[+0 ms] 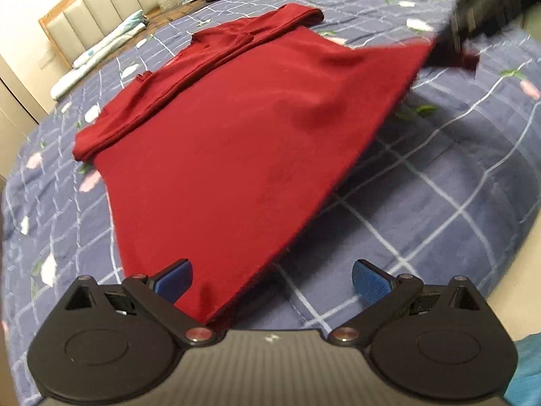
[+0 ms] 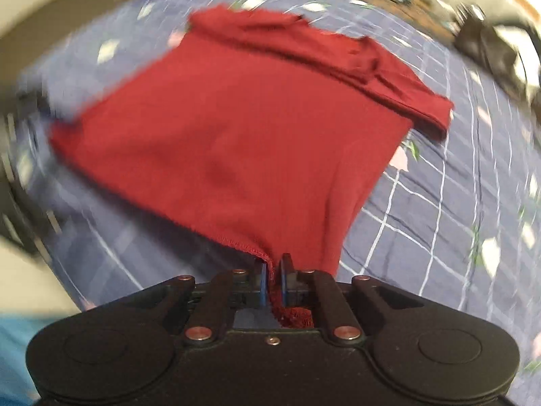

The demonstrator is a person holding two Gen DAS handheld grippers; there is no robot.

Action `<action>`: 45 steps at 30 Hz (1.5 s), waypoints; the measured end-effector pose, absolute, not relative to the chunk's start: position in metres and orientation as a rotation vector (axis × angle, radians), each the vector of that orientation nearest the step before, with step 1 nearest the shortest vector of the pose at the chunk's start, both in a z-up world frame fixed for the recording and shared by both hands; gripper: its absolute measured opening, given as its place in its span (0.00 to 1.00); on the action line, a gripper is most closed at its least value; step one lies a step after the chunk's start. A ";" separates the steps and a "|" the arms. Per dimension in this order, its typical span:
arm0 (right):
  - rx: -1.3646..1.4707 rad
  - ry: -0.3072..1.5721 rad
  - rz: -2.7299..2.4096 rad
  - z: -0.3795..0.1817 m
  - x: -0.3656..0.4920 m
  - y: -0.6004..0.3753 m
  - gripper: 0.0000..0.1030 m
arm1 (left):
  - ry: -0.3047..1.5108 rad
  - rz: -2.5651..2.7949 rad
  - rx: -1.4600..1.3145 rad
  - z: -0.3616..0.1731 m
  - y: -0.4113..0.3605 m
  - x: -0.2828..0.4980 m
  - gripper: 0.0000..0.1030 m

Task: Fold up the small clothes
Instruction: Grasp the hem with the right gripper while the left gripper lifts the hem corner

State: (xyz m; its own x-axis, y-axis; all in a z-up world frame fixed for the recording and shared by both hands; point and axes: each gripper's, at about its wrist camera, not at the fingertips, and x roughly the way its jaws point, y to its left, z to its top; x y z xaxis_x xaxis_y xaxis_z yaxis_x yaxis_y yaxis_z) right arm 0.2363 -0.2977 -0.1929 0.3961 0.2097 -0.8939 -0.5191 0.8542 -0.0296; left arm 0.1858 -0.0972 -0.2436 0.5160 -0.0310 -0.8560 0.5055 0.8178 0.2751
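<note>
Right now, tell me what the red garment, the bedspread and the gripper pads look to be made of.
Red garment: soft matte knit, probably cotton jersey; it drapes and its hem looks stitched.
Bedspread: matte woven or quilted fabric, printed with a grid and flowers.
Left gripper pads: blue, finely textured, likely rubber or plastic.

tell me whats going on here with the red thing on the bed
A person with a handheld gripper in each hand is folding a dark red garment spread on a blue checked bedspread. The right gripper is shut on one hem corner, with the cloth bunched between its pads and that corner lifted off the bed. The left gripper is open over the other hem corner, which lies between its fingers but is not yet pinched. The far end of the garment is already folded over.
</note>
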 end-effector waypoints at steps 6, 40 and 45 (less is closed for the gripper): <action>-0.168 1.084 0.491 -0.161 0.265 -0.310 0.07 | 0.963 -0.232 0.656 -0.254 -0.099 0.196 0.89; -0.366 1.153 0.692 -0.133 0.183 -0.314 0.05 | 1.100 -0.447 0.491 -0.141 -0.039 0.153 0.03; -0.317 1.209 0.689 -0.127 0.176 -0.316 0.05 | 1.136 -0.418 0.357 -0.121 -0.022 0.179 0.04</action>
State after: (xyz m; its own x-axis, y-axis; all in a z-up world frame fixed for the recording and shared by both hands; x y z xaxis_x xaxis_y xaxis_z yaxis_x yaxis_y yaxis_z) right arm 0.1758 -0.3159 -0.1266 0.1856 0.3171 -0.9301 -0.6391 0.7579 0.1309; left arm 0.1790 -0.0221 -0.1205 0.3595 -0.1381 -0.9229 0.4926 0.8680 0.0620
